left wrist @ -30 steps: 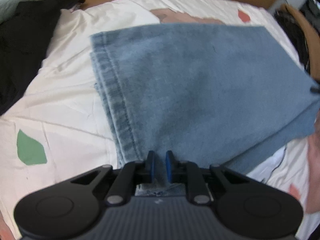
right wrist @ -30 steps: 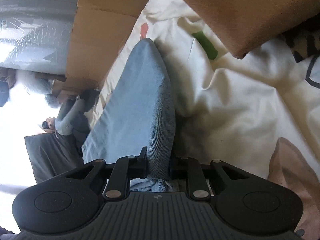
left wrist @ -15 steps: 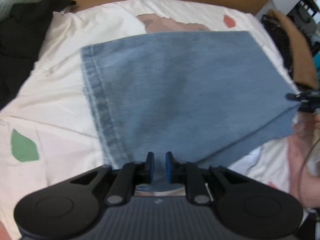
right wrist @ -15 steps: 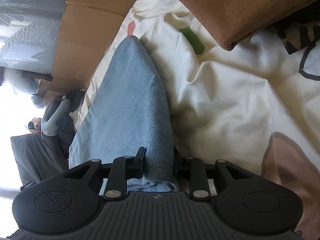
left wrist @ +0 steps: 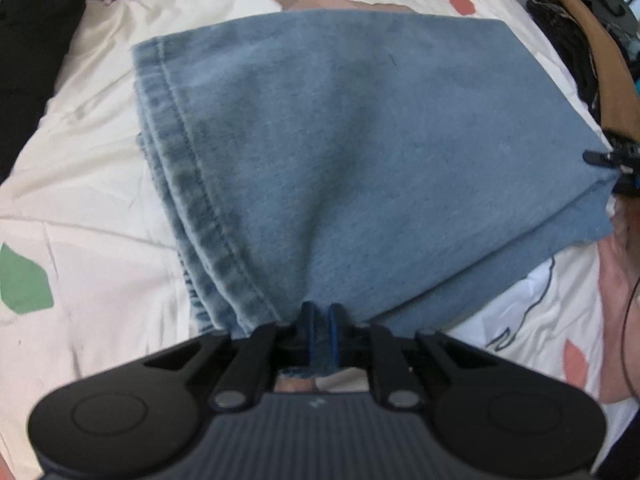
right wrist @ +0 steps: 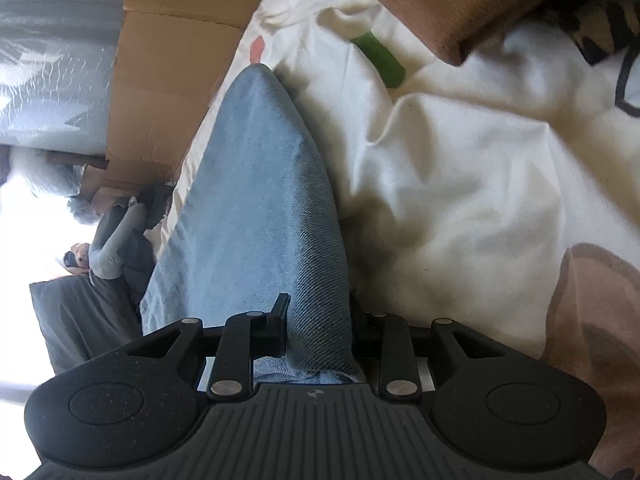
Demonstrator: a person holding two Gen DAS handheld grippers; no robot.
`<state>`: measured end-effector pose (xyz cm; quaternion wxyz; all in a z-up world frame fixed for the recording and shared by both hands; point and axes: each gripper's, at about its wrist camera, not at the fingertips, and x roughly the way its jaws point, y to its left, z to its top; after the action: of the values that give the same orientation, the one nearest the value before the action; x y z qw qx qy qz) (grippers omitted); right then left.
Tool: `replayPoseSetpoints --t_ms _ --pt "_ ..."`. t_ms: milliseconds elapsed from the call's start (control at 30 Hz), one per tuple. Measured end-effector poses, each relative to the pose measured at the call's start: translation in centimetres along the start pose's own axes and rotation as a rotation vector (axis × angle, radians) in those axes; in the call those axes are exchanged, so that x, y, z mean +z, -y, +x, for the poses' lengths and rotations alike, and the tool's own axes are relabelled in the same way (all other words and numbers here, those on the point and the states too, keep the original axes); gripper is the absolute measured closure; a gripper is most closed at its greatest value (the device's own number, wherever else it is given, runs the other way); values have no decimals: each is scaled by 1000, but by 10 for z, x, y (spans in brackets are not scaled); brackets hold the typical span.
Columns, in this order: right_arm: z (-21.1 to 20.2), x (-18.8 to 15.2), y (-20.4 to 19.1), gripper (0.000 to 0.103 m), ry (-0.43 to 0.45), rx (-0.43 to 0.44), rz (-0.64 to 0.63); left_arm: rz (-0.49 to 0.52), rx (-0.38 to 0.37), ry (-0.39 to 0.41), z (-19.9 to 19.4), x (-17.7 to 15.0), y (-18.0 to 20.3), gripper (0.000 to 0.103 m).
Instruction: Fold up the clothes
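Observation:
Folded light-blue jeans lie spread on the bed, their stitched hems stacked at the left. My left gripper points steeply down at the near edge; its blue pads pinch a bunch of denim and the jaws are closing on it. At the far right corner of the jeans, my right gripper shows as a small black tip. In the right wrist view the jeans run away as a long folded ridge, and my right gripper is shut on that thick fold.
The cream bedsheet has green and coral leaf prints. Dark clothes lie at the far left. A brown garment and patterned clothes sit at the right. A cardboard wall borders the bed. A hand shows at the right edge.
The denim, stretched taut half a second ago, has come down over the lower layers, so the hems now stack at the left. Both grippers keep their hold.

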<state>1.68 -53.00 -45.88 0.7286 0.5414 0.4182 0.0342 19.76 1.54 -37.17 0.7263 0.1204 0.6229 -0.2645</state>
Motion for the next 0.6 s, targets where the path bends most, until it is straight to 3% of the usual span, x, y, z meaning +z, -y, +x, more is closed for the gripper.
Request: replayPoseSetpoints --t_ms 133,267,367,600 --pt "1 1 -1 76 -12 1 -4 -132 -45 28 -20 11 -15 93" --pt "2 -1 -4 76 -7 -10 -17 -80 21 79 -29 23 -14 93" --pt "2 -1 -6 76 -7 -16 -29 -99 29 96 -28 31 -21 93" --pt "3 -1 -11 76 -7 -31 -58 -31 102 170 -29 55 -12 92"
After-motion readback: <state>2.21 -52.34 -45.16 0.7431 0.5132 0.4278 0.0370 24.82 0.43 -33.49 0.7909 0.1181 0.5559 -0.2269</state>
